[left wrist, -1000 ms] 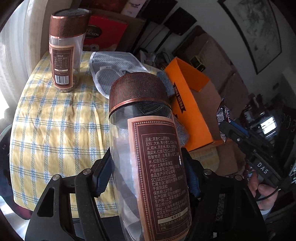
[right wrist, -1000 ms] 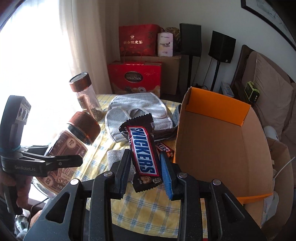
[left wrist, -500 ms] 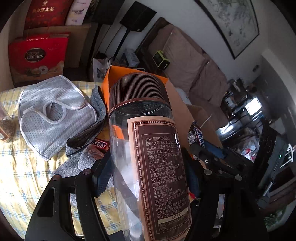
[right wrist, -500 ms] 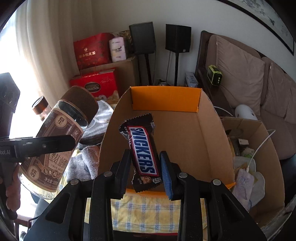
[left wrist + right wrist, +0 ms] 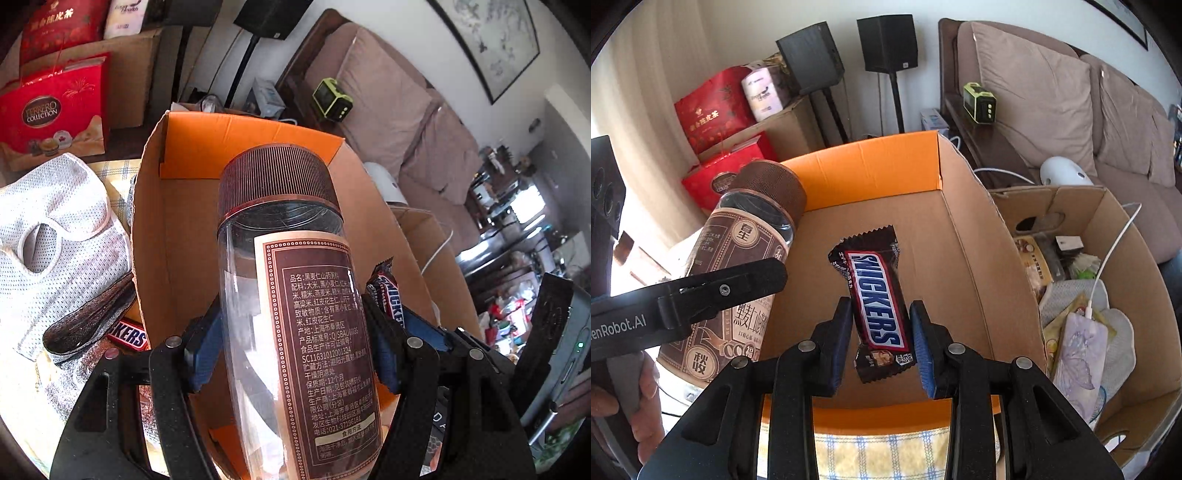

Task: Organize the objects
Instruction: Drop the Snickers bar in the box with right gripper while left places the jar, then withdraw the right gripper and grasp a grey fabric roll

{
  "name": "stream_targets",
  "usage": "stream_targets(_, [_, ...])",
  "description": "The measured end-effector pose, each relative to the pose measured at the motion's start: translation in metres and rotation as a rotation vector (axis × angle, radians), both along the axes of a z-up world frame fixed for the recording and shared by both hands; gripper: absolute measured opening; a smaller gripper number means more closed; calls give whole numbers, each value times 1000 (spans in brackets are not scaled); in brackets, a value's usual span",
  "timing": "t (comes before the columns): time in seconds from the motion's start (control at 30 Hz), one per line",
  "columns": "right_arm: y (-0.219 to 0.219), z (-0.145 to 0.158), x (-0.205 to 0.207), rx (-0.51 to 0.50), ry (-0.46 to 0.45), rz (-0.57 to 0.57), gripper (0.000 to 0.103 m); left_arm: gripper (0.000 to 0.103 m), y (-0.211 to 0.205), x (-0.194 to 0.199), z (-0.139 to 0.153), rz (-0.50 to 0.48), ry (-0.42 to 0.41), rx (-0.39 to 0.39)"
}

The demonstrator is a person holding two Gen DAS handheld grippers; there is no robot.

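Jar (image 5: 295, 302) with a ribbed brown lid fills the centre of the left wrist frame, clamped between the blue pads of the left gripper (image 5: 291, 350), lid end pointing toward the top of the frame. It hangs over the open box (image 5: 173, 236), whose cardboard walls and orange flaps spread behind it. Its clear body looks empty, with a brown printed label facing the camera. In the right wrist frame the same jar (image 5: 746, 258) sits at the left, tilted, its lid over the box's left wall, with one black finger (image 5: 701, 291) of the left gripper across its label.

At the centre of the right wrist frame, the right gripper (image 5: 881, 343) grips a Snickers bar (image 5: 875, 302) by its lower half, the bar standing up between the pads over the bare floor of the box (image 5: 964, 258). In the left wrist frame that bar (image 5: 388, 295) peeks out just right of the jar.

A second Snickers (image 5: 127, 334) lies outside the box at the lower left of the left wrist frame, beside a grey mesh cloth (image 5: 55, 229) on the checked table (image 5: 886, 454). A hand (image 5: 646, 398) shows at the lower left of the right wrist frame. A second open carton (image 5: 1108, 295) with loose items stands at the right, and a sofa (image 5: 1052, 92) lies at the upper right.
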State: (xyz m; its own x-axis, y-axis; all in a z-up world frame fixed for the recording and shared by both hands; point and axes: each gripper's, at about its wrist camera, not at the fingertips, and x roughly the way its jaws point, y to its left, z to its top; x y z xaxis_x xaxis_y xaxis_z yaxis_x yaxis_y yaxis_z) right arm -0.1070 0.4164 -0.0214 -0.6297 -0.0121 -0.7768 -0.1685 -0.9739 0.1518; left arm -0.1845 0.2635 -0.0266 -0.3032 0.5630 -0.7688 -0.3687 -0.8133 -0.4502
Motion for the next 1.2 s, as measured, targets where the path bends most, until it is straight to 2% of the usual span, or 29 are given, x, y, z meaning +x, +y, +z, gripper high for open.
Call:
stream_targets(0.17, [12, -16, -6, -45, -24, -29, 32, 66, 5, -9, -19, 35, -35, -37])
stream_targets(0.27, [13, -20, -7, -41, -30, -28, 32, 66, 10, -4, -22, 39, 14, -122])
stream_targets(0.5, [13, -24, -9, -39, -41, -32, 32, 68, 19, 5, -26, 18, 26, -206])
stream_targets(0.73, [7, -26, -11, -34, -60, -20, 32, 71, 10, 5, -20, 12, -34, -133])
stream_targets(0.9, [3, -31, -14, -15, -87, -29, 32, 72, -10, 21, -1, 16, 35, -132])
stream_targets(1.0, [5, -32, -13, -4, -84, -57, 33, 77, -24, 32, 12, 13, 91, -138])
stream_targets(1.1, [9, -29, -9, -6, -72, -69, 42, 80, -39, 42, 23, 15, 142, -152])
stream_targets(1.2, [8, -23, -4, 2, -58, -70, 43, 83, -55, 49, 29, 12, 166, -151])
